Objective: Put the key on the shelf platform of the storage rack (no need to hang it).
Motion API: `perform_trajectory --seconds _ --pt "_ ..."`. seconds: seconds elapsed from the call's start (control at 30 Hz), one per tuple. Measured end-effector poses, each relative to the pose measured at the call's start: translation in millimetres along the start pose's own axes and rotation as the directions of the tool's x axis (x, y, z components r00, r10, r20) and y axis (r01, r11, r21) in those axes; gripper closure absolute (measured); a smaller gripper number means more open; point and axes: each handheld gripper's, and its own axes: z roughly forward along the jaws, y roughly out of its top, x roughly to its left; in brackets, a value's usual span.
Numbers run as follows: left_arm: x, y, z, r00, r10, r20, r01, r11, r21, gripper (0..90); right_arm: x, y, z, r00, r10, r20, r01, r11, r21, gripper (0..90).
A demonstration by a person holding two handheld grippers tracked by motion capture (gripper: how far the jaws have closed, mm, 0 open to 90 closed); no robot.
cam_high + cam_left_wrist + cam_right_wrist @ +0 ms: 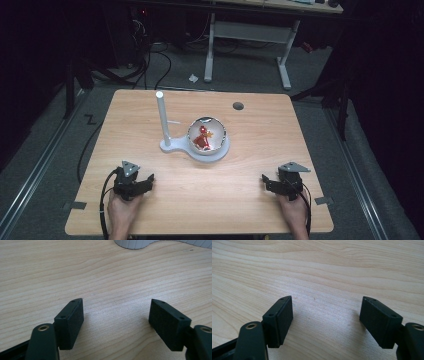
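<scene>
Holding both claws low over the bench, I log the items as follows.

Left claw [116,315]: jaws spread wide apart, nothing between them, bare wood grain showing in the gap. In the high view I see it at the near left of the bench [150,115], gripped by my left hand [121,209], with its grey three-cornered plate on top and a black cable looping off the near edge.

Right claw [327,315]: jaws likewise spread apart, nothing held, bare wood between the pads. In the high view it sits at the near right, in my right hand [294,211], well apart from the left claw, its jaws pointing inward toward the middle of the bench.

White stand [172,145]: flat base at mid-bench, ahead of both claws and nearer the left one. An upright white post [162,117] rises from its left end, with a thin side pin partway up. The curved edge of the base shows at the top of the left claw view.

Bowl [207,135]: round, shiny-rimmed, seated on the wider right end of the stand's base, just beside the post. Inside lies something red with a touch of yellow; I cannot tell what it is.

Round hole [238,106]: dark, in the bench top toward the far right.

Beyond the bench: grey floor, trailing cables, and the white legs of another table.
</scene>
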Motion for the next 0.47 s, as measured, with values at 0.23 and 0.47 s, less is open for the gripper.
perform_trajectory --seconds 0.23,0.47 --pt "0.1 -0.1 0.0 1.0 -0.001 0.002 0.001 1.0 0.001 26.7 0.0 0.0 0.1 1.0 0.0 0.0 0.0 1.0 0.0 27.1" --pt "0.2 -0.1 -0.1 1.0 -0.003 0.005 0.003 1.0 0.002 26.7 -0.1 0.0 0.0 1.0 0.0 -0.001 0.0 1.0 0.0 27.0"
